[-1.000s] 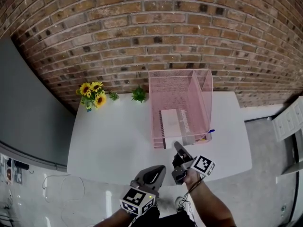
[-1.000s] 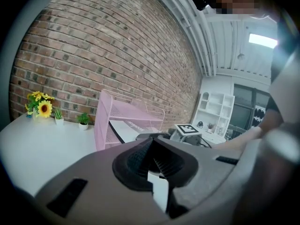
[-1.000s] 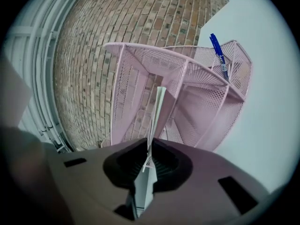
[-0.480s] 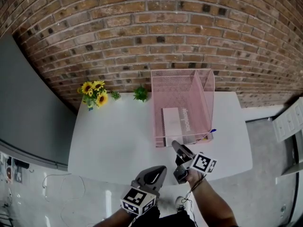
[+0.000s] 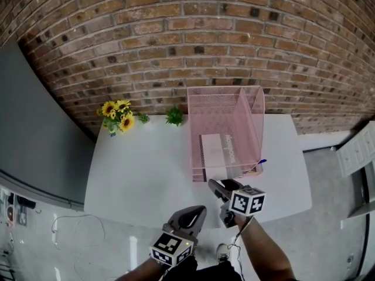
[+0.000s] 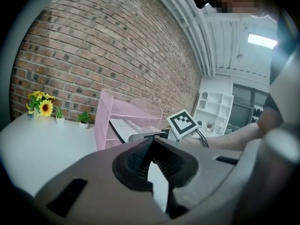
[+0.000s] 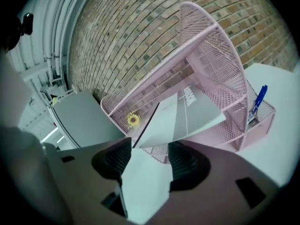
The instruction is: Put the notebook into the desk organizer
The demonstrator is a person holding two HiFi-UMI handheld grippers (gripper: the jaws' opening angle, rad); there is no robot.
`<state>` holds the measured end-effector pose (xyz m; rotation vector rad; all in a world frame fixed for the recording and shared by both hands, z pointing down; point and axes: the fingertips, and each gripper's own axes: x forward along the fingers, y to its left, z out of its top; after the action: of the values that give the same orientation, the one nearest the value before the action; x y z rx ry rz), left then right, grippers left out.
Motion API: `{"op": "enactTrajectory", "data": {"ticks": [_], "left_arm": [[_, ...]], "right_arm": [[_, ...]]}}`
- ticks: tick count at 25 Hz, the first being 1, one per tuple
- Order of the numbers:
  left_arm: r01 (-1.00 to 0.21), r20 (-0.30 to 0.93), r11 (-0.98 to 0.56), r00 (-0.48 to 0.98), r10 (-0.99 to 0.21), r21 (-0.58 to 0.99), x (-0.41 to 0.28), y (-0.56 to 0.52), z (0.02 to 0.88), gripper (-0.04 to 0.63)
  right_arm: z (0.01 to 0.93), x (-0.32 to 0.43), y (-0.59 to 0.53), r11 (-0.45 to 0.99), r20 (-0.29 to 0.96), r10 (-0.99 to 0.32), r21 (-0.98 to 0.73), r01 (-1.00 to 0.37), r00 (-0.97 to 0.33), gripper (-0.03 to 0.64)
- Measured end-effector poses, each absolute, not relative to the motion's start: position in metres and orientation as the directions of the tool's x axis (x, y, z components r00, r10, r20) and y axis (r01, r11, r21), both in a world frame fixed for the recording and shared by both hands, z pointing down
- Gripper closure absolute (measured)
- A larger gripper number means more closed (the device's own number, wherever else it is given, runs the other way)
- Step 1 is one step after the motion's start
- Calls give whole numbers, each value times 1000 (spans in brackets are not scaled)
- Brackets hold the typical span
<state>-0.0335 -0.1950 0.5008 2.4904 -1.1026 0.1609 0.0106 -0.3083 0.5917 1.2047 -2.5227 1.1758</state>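
Note:
The pink mesh desk organizer (image 5: 253, 107) stands on the white table (image 5: 140, 168) against the brick wall. The grey-and-white notebook (image 5: 218, 150) lies flat in its lower tray, with its near edge sticking out at the front. My right gripper (image 5: 218, 184) hovers just in front of that edge. Its jaws are opening, and in the right gripper view (image 7: 149, 149) only the table shows between the pads; the notebook (image 7: 187, 111) lies just beyond the tips. My left gripper (image 5: 198, 211) hangs by the table's front edge, shut and with nothing in it (image 6: 152, 142).
A blue pen (image 5: 259, 164) stands in the organizer's small front right compartment. A sunflower bunch (image 5: 117, 115) and a small green plant (image 5: 173, 116) sit at the back left by the wall. A white shelf unit (image 5: 357, 148) stands on the floor at the right.
The right gripper has turned slightly and its tips have drawn back a little from the organizer's front. The notebook and the left gripper have stayed where they were.

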Motion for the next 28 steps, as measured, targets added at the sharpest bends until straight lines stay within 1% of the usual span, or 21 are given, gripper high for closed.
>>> {"op": "enactTrajectory", "data": {"ticks": [2, 5, 11, 15, 17, 18, 20, 22, 23, 28], "left_arm": [[-734, 267, -600, 677, -686, 319, -34, -194, 501, 591], [-741, 267, -593, 669, -694, 314, -34, -191, 498, 591], [-767, 258, -567, 637, -726, 299, -28, -185, 491, 591], [-792, 256, -540, 606, -753, 285, -20, -177, 485, 591], [-804, 255, -526, 589, -767, 277, -14, -171, 482, 591], [-810, 255, -518, 581, -773, 274, -11, -168, 480, 591], [-822, 253, -502, 563, -787, 268, -5, -161, 477, 591], [-835, 249, -485, 544, -802, 260, 4, -153, 473, 591], [-841, 245, -476, 533, -810, 256, 8, -149, 470, 591], [-887, 240, -405, 452, -859, 221, 23, -125, 460, 591]], "right_arm": [[597, 10, -305, 395, 425, -606, -573, -718, -673, 352], [598, 10, -297, 407, 438, -594, -560, -722, -675, 344], [591, 16, -276, 449, 410, -571, -569, -689, -711, 344], [574, 26, -263, 508, 381, -558, -546, -667, -737, 352], [561, 33, -255, 555, 360, -556, -509, -657, -749, 374], [552, 36, -250, 583, 346, -559, -483, -654, -754, 396], [536, 45, -240, 632, 315, -566, -428, -646, -762, 484], [520, 54, -229, 671, 283, -569, -384, -635, -772, 595], [513, 59, -224, 689, 269, -566, -365, -626, -779, 613], [478, 76, -194, 760, 191, -539, -310, -571, -821, 614]]}}
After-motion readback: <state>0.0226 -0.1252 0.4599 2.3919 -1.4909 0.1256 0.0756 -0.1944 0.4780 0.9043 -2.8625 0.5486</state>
